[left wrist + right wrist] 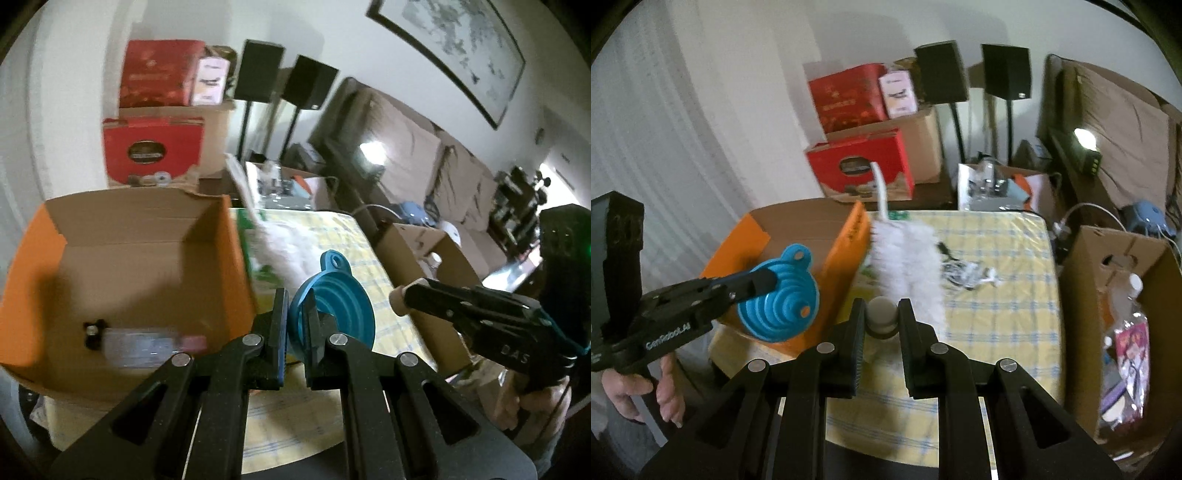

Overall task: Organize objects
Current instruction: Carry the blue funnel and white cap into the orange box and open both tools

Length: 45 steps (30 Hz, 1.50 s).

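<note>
My left gripper (297, 321) is shut on the rim of a blue collapsible funnel (334, 306) and holds it in the air just right of an open orange cardboard box (229, 258). The funnel (779, 295) and left gripper (764, 282) also show at the left of the right wrist view. My right gripper (881, 317) is shut on the beige handle (882, 314) of a white fluffy duster (908, 258), which reaches out over the table. The right gripper (400, 299) shows at the right of the left wrist view.
The table has a yellow checked cloth (997, 295) with a tangle of cables (960, 273). A pouch and a small black item (147, 343) lie in the orange box. A brown box (1108, 295) with bottles and packets stands at the right. Red boxes (860, 166) and speakers are behind.
</note>
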Each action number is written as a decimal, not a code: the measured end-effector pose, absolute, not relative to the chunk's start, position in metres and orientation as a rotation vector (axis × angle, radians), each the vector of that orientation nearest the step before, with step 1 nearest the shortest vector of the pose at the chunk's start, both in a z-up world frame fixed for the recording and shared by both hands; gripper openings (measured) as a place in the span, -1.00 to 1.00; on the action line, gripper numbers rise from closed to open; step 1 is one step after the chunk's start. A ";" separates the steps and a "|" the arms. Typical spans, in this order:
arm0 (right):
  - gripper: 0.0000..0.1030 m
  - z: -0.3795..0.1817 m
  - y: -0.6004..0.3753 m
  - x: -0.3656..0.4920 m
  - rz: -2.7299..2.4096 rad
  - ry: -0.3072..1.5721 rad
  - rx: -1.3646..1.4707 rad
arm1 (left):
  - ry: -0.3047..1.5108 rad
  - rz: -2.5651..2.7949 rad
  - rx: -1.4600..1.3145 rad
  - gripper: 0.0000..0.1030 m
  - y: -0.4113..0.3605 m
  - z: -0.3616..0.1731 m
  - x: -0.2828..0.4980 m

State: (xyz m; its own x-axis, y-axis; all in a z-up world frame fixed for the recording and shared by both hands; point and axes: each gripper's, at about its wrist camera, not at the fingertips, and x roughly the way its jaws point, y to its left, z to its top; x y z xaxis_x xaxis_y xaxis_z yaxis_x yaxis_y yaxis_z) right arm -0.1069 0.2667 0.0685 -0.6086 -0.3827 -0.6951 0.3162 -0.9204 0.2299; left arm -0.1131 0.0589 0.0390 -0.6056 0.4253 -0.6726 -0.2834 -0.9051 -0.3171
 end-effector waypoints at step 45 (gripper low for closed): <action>-0.68 0.004 0.019 -0.148 -2.172 0.058 1.203 | -0.353 2.772 -1.332 -0.87 -0.157 -0.021 -0.112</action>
